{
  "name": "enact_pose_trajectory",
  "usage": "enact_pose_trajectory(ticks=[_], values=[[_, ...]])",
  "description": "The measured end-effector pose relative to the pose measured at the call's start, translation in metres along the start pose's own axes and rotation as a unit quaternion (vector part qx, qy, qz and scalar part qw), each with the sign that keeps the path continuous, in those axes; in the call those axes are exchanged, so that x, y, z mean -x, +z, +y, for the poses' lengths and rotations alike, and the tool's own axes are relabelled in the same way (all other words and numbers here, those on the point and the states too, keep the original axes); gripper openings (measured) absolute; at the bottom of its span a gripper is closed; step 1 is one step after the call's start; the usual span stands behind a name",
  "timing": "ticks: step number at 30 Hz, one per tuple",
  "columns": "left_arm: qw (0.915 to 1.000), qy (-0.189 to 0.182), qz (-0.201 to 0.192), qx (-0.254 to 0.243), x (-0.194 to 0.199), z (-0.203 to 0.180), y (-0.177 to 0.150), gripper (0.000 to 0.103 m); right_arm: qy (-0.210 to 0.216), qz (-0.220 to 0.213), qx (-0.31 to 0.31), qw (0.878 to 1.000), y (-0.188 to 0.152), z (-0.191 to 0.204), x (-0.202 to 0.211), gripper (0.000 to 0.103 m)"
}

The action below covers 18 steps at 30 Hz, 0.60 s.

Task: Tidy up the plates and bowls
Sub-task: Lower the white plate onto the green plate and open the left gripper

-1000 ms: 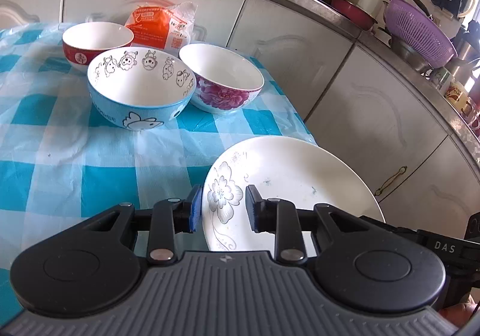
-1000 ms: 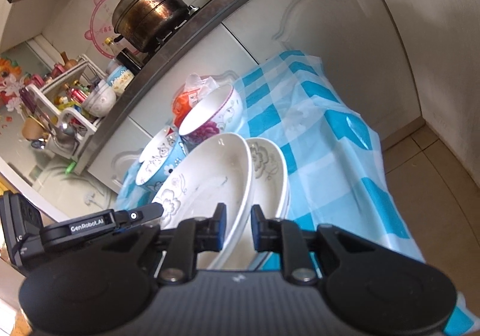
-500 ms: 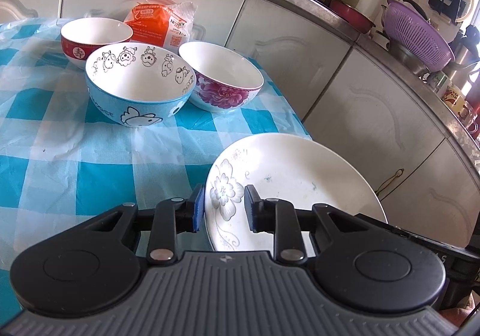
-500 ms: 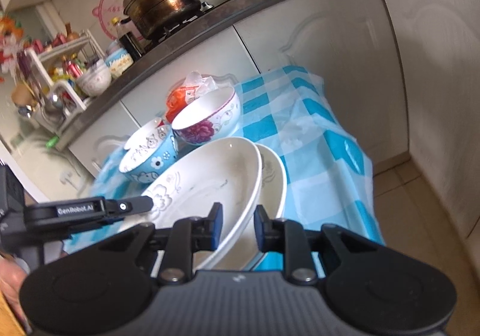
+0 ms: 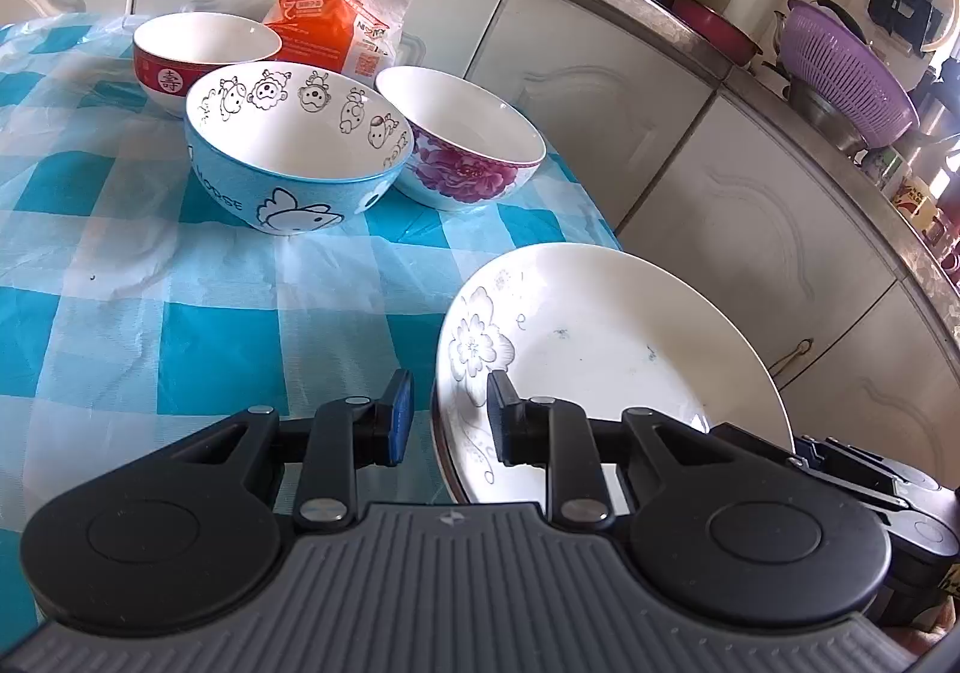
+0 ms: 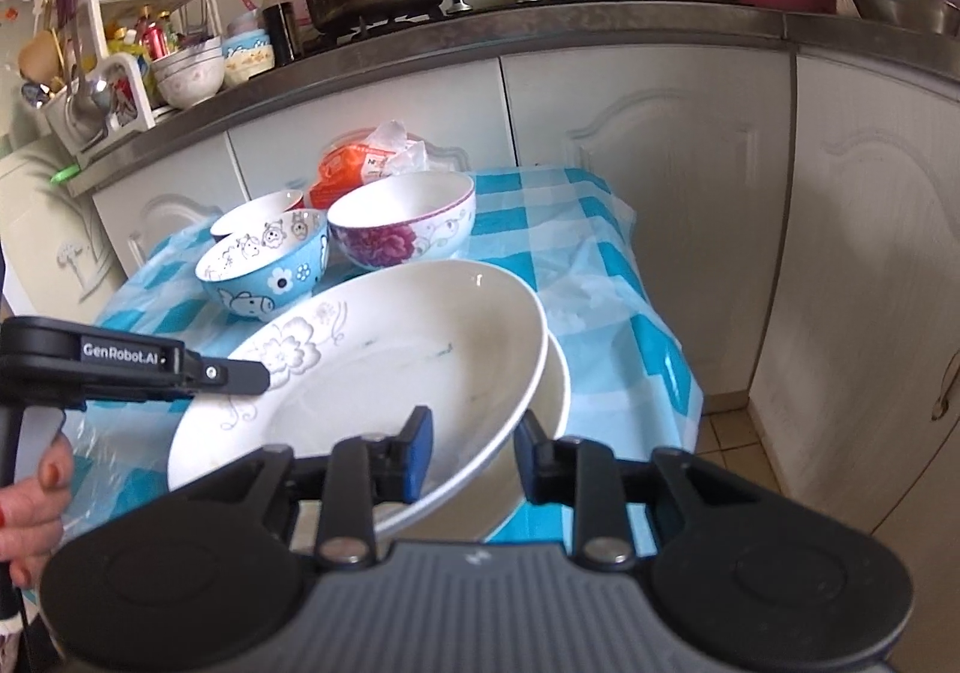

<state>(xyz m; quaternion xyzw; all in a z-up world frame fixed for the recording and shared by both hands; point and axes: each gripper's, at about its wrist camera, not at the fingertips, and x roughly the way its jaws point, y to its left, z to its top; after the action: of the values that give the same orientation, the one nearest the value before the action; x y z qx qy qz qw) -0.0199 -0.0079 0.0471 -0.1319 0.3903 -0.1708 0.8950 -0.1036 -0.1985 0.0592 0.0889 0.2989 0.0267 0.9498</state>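
Observation:
Two white flower-print plates lie stacked at the near right corner of the table. The top plate sits tilted and shifted left over the lower plate. My left gripper is shut on the top plate's left rim, and its upper finger lies on the flower print. My right gripper straddles the near rim of the top plate. Its jaws are opening, with gaps beside both pads. Behind stand a blue cartoon bowl, a purple-flower bowl and a red bowl.
The blue-checked tablecloth drops off at the right edge toward white cabinets and tiled floor. An orange packet lies behind the bowls. The counter above holds a pot and a pan. A person's hand holds the left gripper.
My right gripper has rolled level and its jaws have widened off the rim they were pinching. The top plate has come down from a steep tilt toward the lower plate. The left gripper has hardly moved.

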Motion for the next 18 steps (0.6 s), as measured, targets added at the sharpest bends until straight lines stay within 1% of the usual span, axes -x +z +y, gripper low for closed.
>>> enact_pose_trajectory(ticks=[9, 12, 18], values=[[0.9999, 0.003, -0.006, 0.012, 0.007, 0.007, -0.002, 0.027, -0.017, 0.006, 0.016, 1.0, 0.002, 0.007, 0.002, 0.028], [0.9999, 0.005, -0.01, 0.013, 0.011, 0.008, -0.003, 0.027, -0.018, 0.008, 0.018, 1.0, 0.004, 0.009, 0.004, 0.033], [0.9995, 0.015, -0.024, 0.014, 0.021, 0.01, -0.002, 0.027, -0.018, 0.014, 0.02, 1.0, 0.006, 0.012, 0.007, 0.039]])
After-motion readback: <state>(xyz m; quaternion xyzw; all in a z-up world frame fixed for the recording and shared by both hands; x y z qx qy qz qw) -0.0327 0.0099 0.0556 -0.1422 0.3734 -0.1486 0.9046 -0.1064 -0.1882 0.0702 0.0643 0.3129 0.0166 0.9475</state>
